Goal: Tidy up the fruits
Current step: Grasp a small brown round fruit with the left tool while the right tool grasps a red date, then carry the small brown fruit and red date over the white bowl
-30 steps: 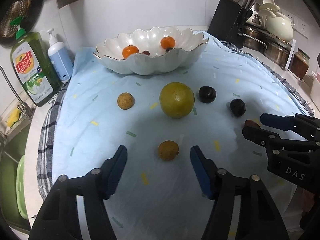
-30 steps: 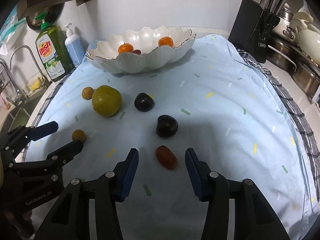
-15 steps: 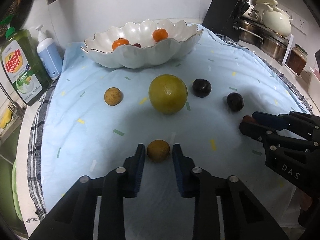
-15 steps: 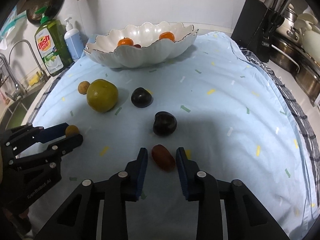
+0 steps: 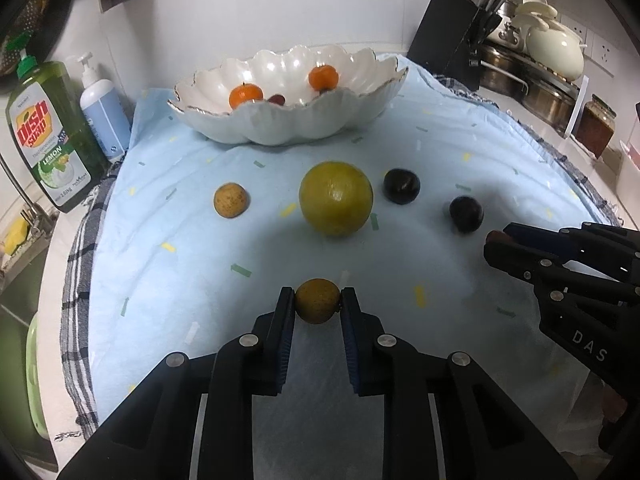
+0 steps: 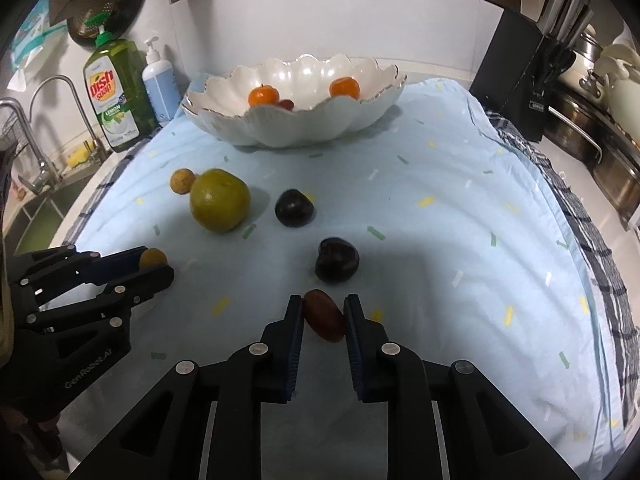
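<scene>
Both grippers angle down at the cloth (image 5: 160,280), left gripper (image 5: 318,304) jaws clenched on a brown fruit (image 5: 318,300), right gripper (image 6: 323,312) jaws on a reddish fruit (image 6: 324,316).

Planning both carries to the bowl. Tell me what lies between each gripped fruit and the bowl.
From the small brown fruit in the left gripper, the big yellow-green fruit lies directly toward the white bowl. From the reddish oval fruit in the right gripper, two dark plums lie on the cloth that way.

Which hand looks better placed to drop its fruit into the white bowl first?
Roughly even, slightly left: the left gripper grips a small brown fruit facing the bowl; the right gripper grips a reddish fruit with a dark plum ahead.
</scene>
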Demonstrator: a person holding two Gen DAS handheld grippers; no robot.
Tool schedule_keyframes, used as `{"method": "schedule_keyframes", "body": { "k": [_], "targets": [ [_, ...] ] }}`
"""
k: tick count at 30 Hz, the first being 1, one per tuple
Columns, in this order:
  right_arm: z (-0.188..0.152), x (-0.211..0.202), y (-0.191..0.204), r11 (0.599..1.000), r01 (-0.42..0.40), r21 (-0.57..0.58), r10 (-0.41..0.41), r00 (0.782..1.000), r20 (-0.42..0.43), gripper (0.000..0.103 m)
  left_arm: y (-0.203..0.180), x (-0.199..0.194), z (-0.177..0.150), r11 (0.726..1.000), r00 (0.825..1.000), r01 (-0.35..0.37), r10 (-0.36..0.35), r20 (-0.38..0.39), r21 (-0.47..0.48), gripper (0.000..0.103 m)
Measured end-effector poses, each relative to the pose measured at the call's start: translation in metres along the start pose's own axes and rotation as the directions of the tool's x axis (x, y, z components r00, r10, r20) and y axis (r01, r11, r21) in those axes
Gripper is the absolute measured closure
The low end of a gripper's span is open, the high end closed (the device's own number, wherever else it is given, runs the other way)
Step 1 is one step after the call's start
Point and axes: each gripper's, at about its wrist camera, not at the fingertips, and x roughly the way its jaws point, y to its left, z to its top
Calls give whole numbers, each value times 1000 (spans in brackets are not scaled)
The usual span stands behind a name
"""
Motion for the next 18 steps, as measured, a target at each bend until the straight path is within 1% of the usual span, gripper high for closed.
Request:
{"method": "schedule_keyframes", "body": {
  "k": [9,18],
  "targets": [
    [16,-20,4,999,-30,-24,32,998,61,81,2,-28,14,999,996,-24,26,81,-24,79],
    [36,-45,10,997,-42,-57,50,988,148,81,7,-55,31,998,984,-51,57,169,-39,80]
  ]
}}
